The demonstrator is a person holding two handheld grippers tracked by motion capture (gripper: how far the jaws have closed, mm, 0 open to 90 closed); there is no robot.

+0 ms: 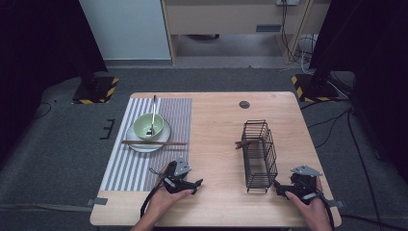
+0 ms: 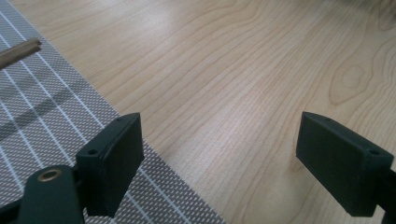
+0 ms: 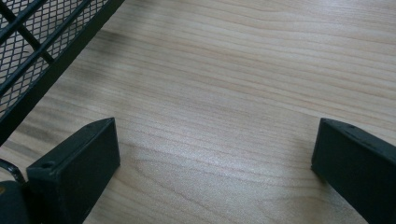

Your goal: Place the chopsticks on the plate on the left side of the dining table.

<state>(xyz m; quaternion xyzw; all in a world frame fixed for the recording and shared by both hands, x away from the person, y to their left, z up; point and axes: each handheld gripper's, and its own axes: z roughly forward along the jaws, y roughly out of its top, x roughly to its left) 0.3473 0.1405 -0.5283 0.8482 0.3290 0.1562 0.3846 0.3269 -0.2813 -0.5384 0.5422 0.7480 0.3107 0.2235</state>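
Resting low at bottom centre of the high view, the left gripper [image 1: 196,184] has wide, empty jaws. The right gripper [image 1: 278,185], bottom right, gapes too, just beside the wire basket [image 1: 259,154]. Chopsticks [image 1: 154,143] lie across the plate [image 1: 137,145], left of centre.

chopstick [image 2: 18,51]: in the left gripper view, cut off by the left edge, just the tip in frame
wire basket [image 3: 42,42]: in the right gripper view, corner only, rest beyond the top and left edges
spoon [image 1: 153,118]: bowl end too small to make out
forearms: cut off by the bottom edge of the high view
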